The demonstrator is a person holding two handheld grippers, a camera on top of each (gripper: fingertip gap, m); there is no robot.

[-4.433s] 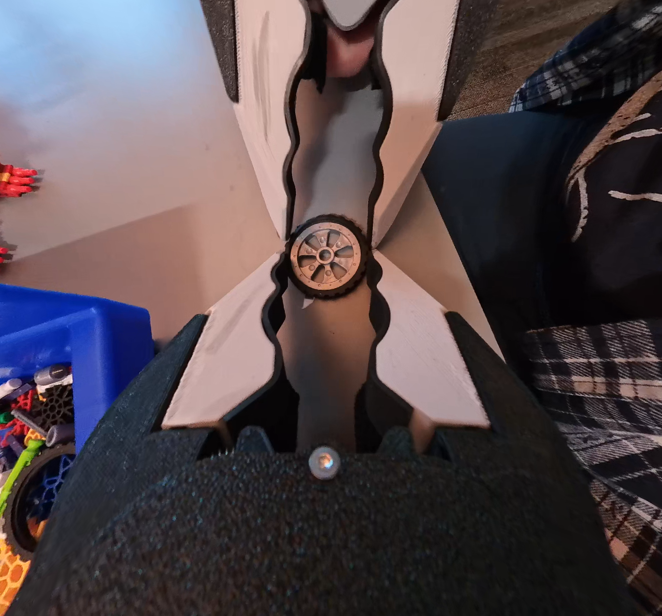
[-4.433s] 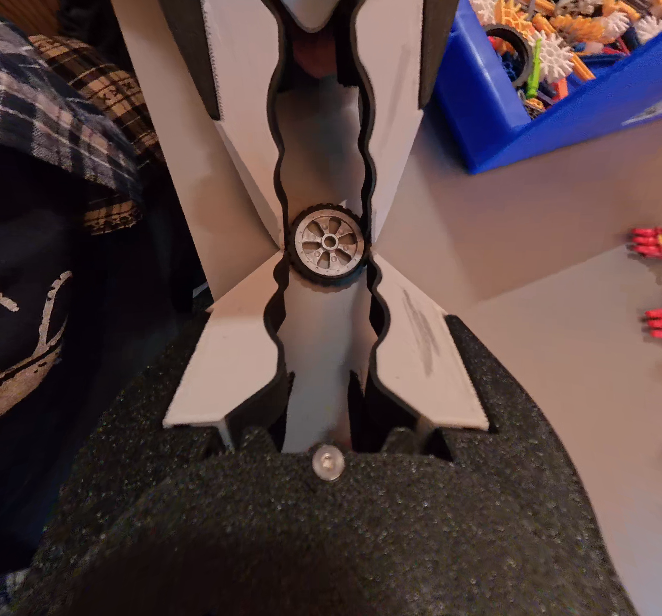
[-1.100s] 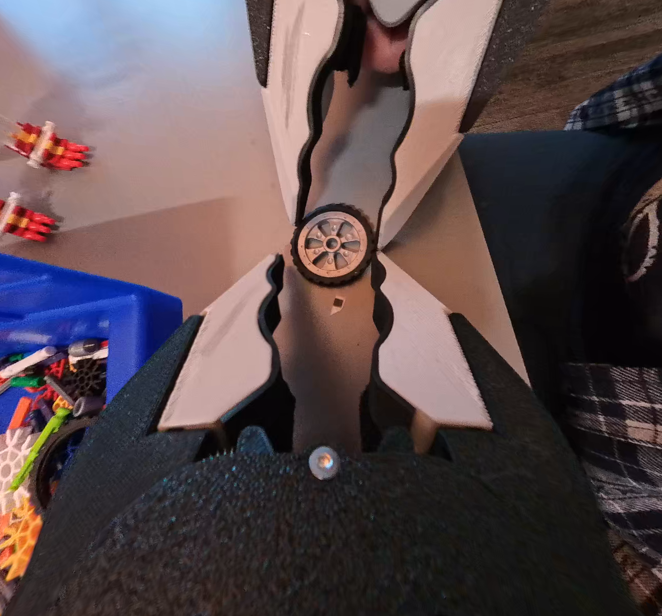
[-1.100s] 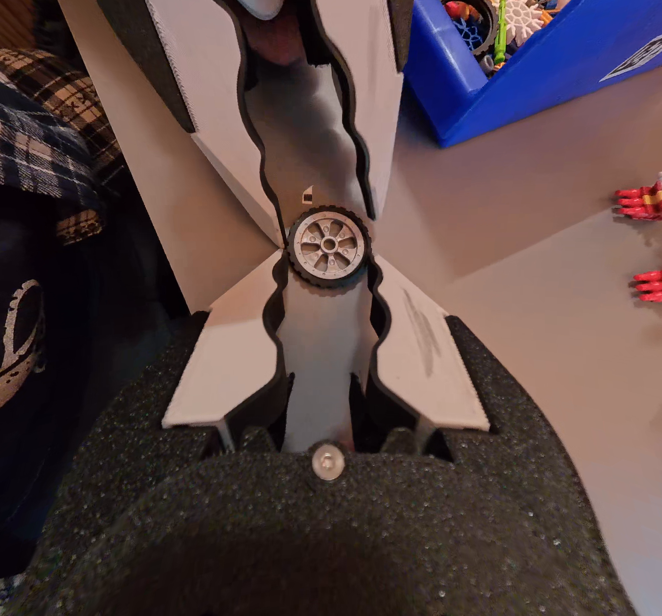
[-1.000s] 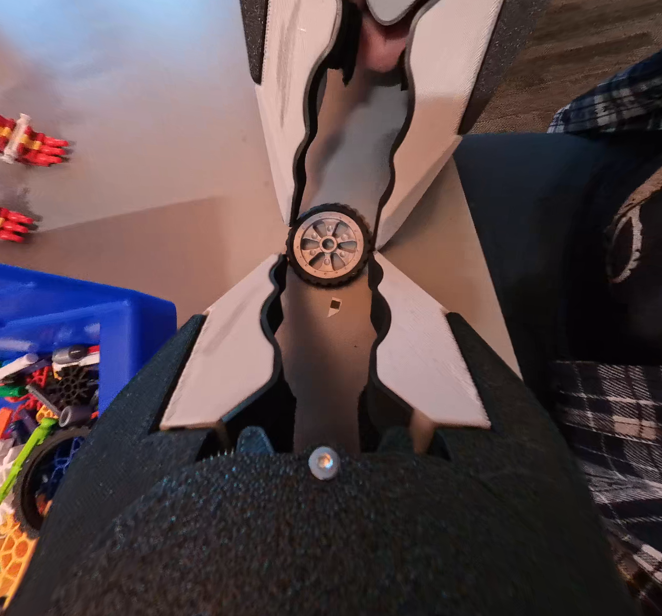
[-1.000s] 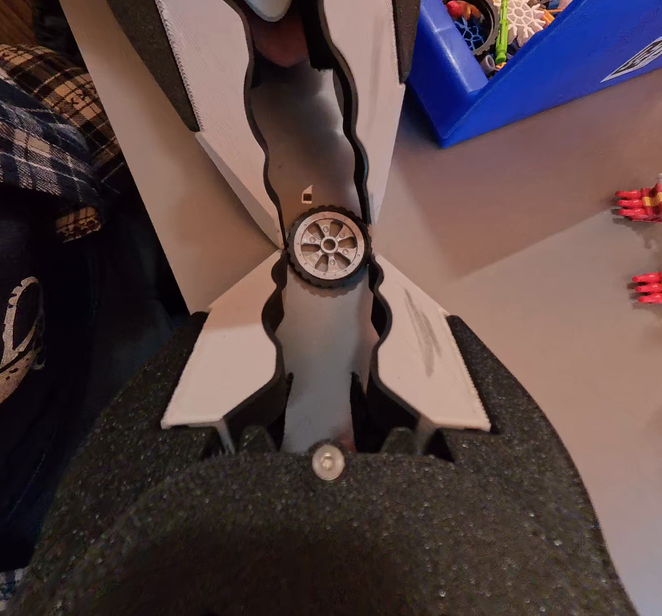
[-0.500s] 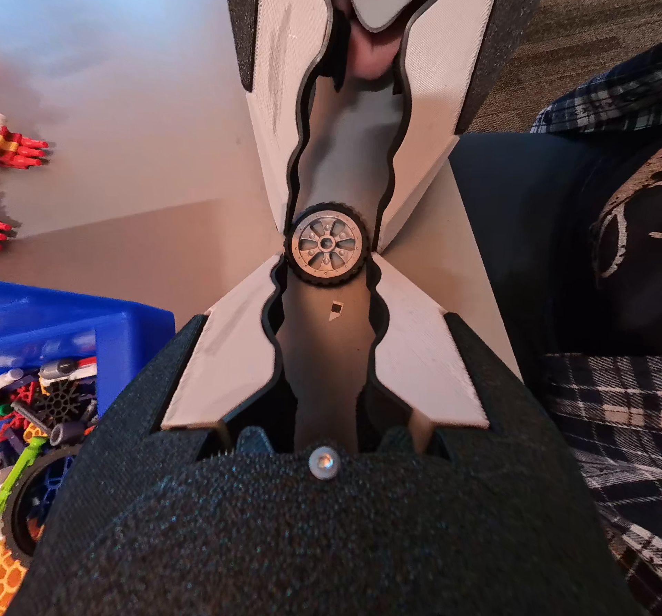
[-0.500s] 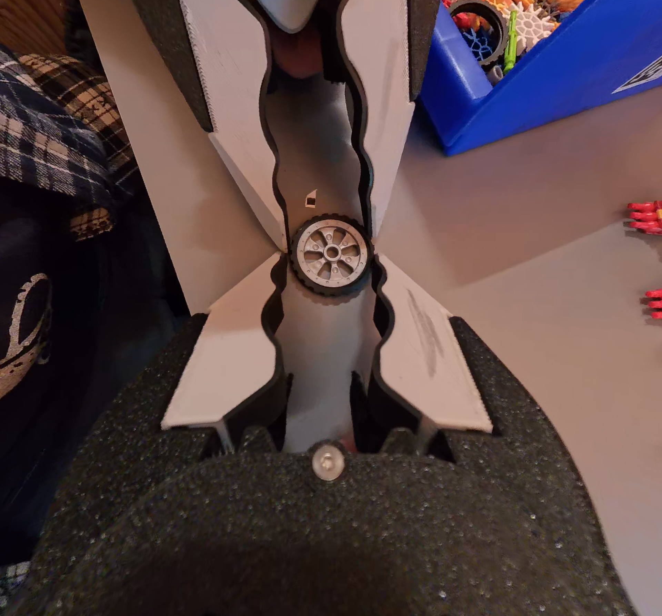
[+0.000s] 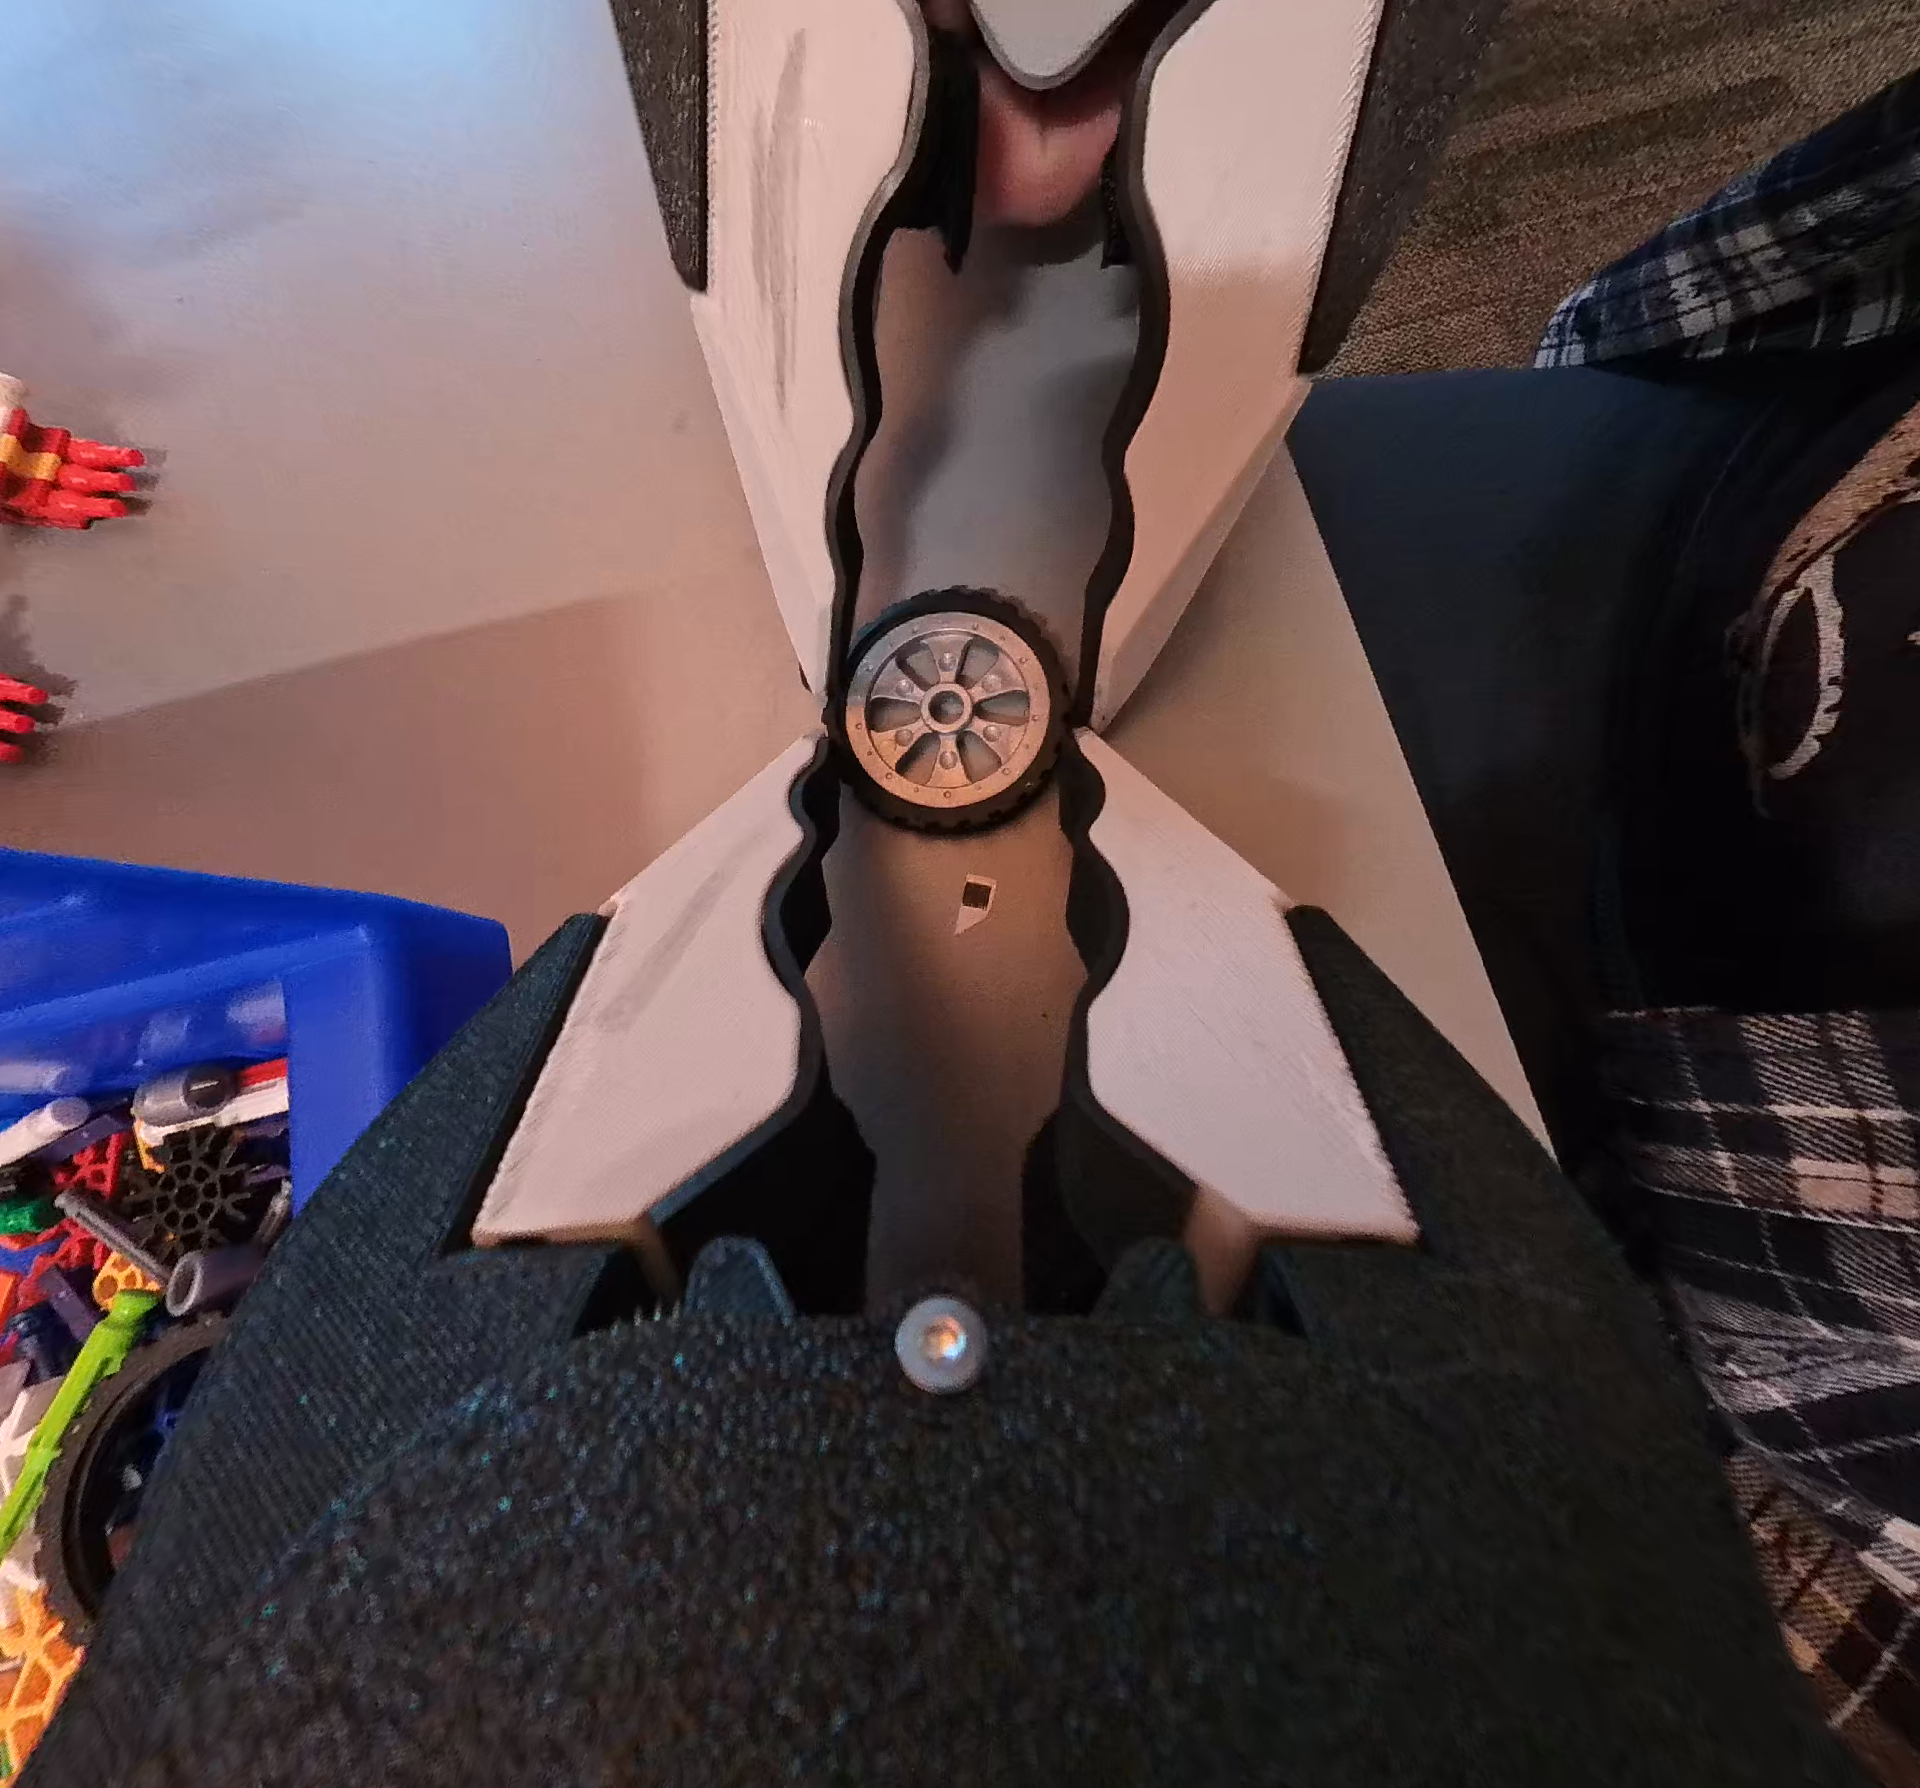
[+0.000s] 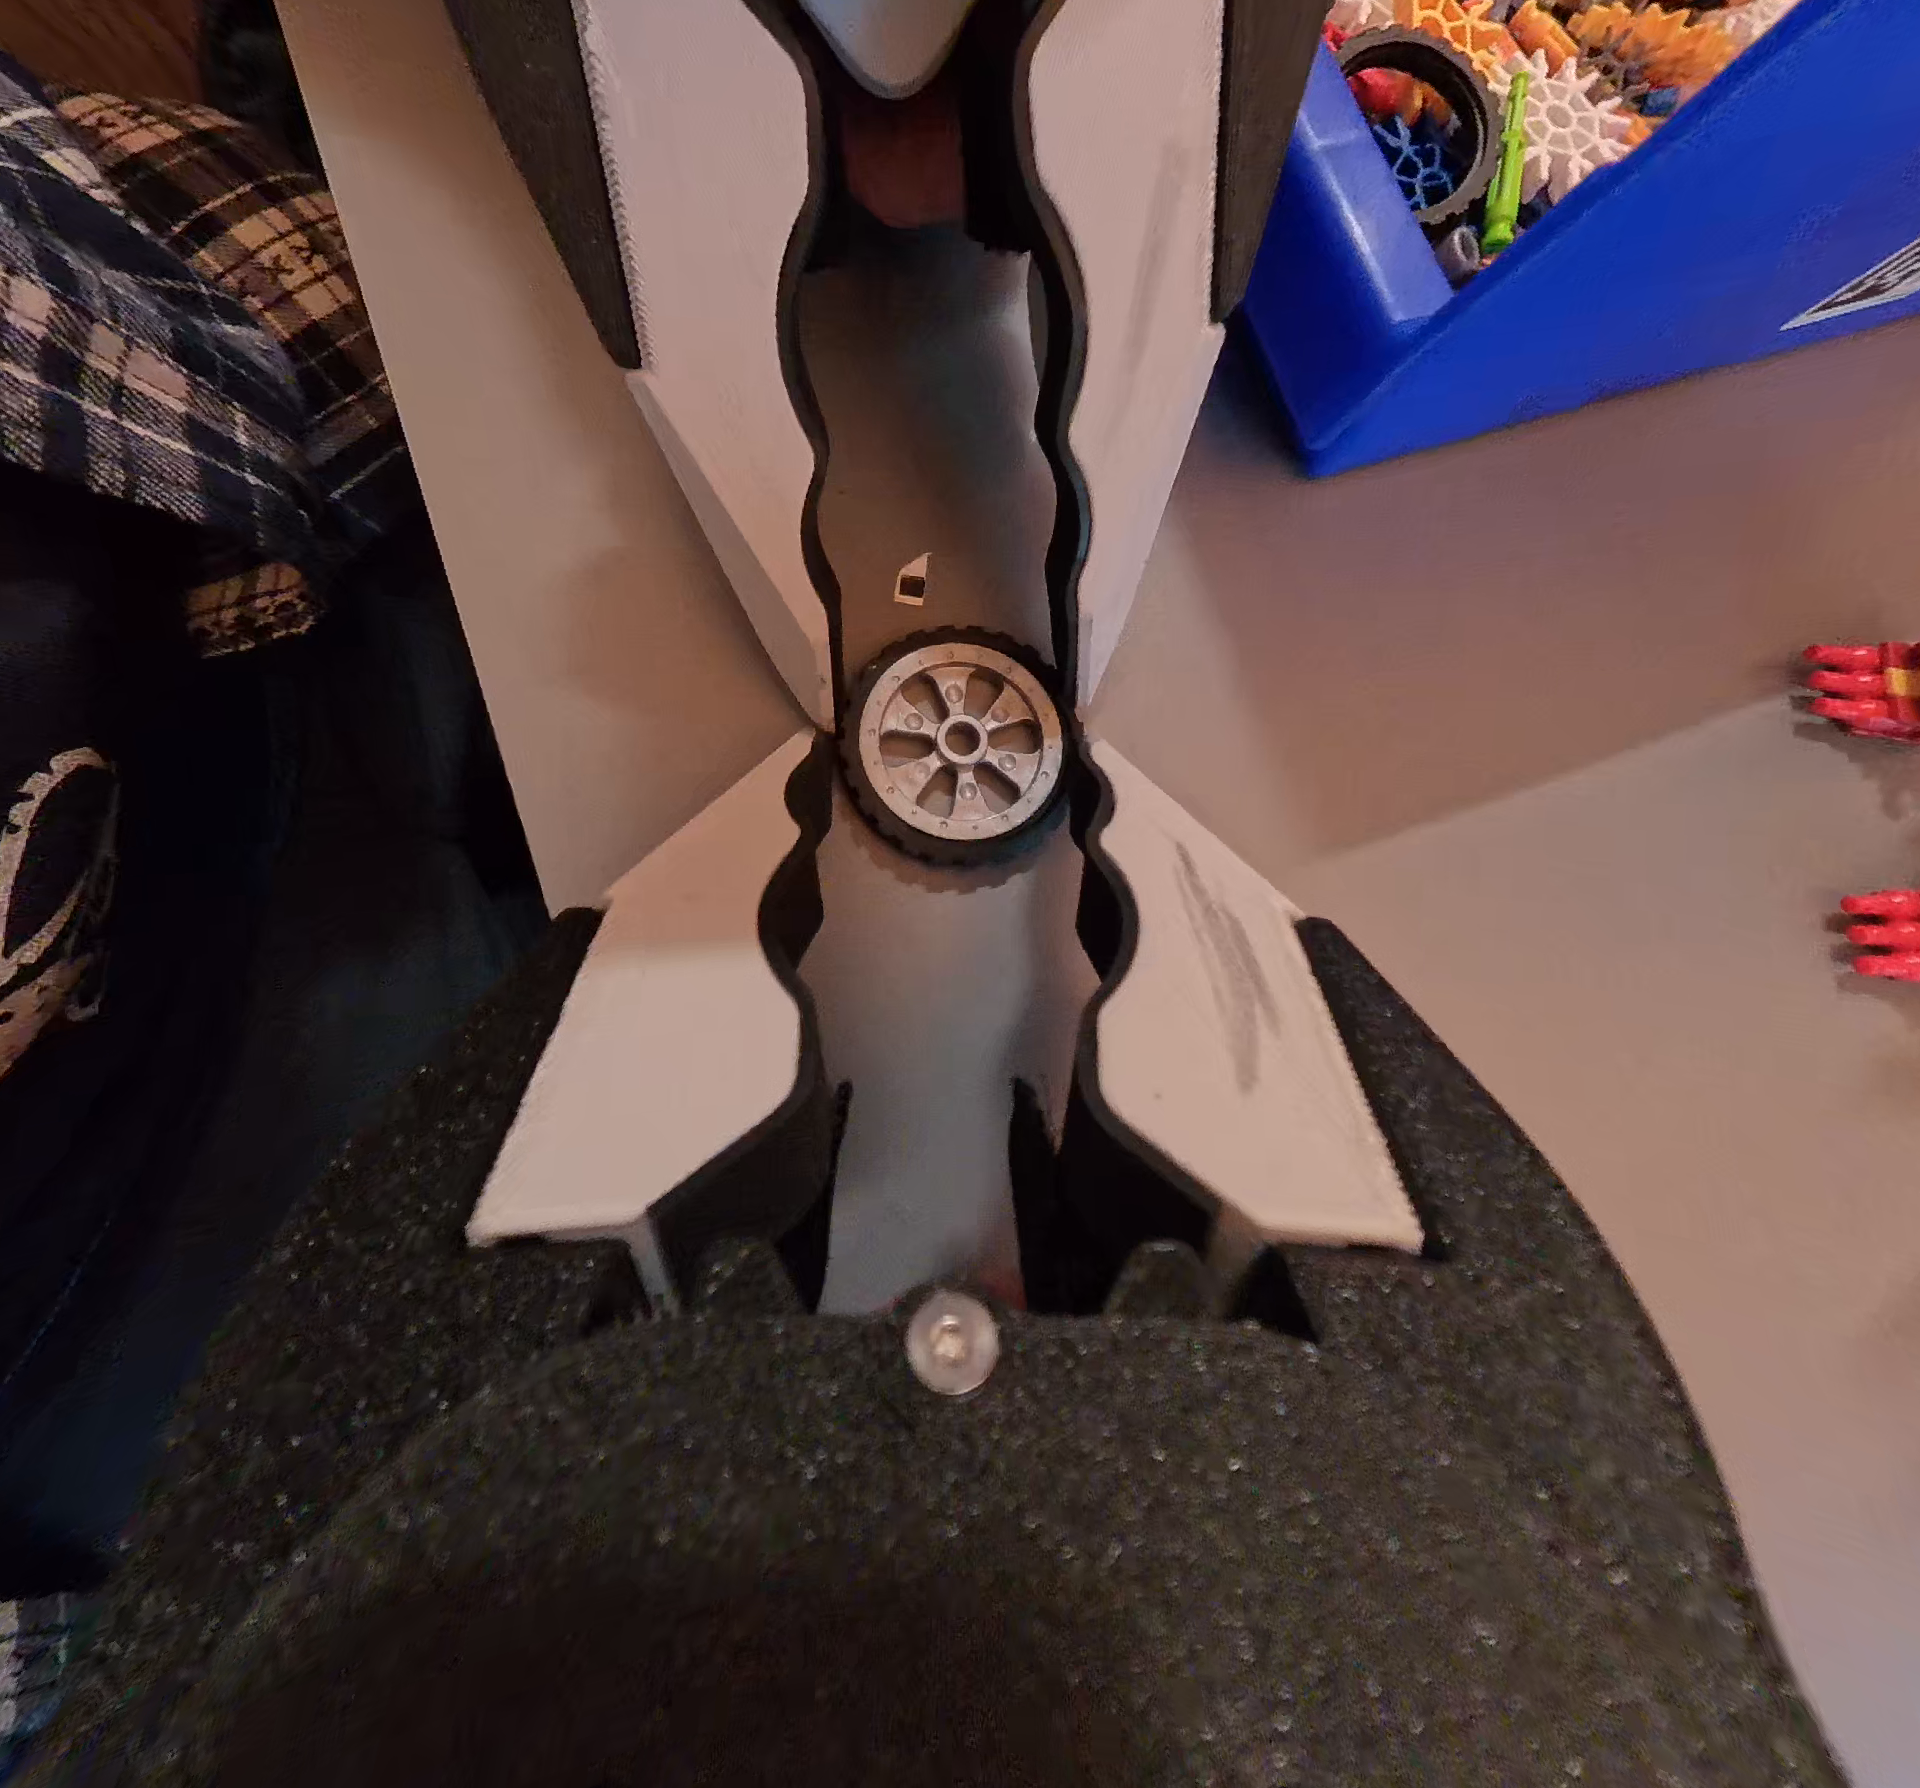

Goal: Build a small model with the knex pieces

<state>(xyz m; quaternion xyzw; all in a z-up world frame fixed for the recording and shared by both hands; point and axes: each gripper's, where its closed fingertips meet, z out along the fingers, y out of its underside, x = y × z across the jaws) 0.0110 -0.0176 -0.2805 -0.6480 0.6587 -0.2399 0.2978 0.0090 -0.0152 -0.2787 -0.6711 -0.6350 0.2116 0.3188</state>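
A small toy wheel (image 9: 945,710) with a black tyre and a silver spoked hub sits between my left gripper's (image 9: 948,751) fingertips, which are shut on its tyre. The right gripper's white fingers (image 9: 790,180) come in from above, tip to tip with mine. In the right wrist view my right gripper (image 10: 951,772) is likewise shut on a wheel (image 10: 961,746), with the left gripper's fingers (image 10: 686,180) opposite. I cannot tell whether this is one wheel or two joined back to back. Both hold it above the grey table (image 9: 364,388).
A blue bin (image 9: 208,959) of coloured construction pieces stands to one side, also seen in the right wrist view (image 10: 1558,336). Red toy pieces (image 10: 1860,689) lie on the table. A paper scrap (image 9: 971,902) lies below the wheel. A person's plaid sleeve (image 9: 1766,1167) borders the table edge. My two grippers' fingertips are within a few centimetres of each other.
The opposite gripper, tilted about a second ago, has swung back in line with mine. Both stay shut on the wheel, and the views have shifted slightly.
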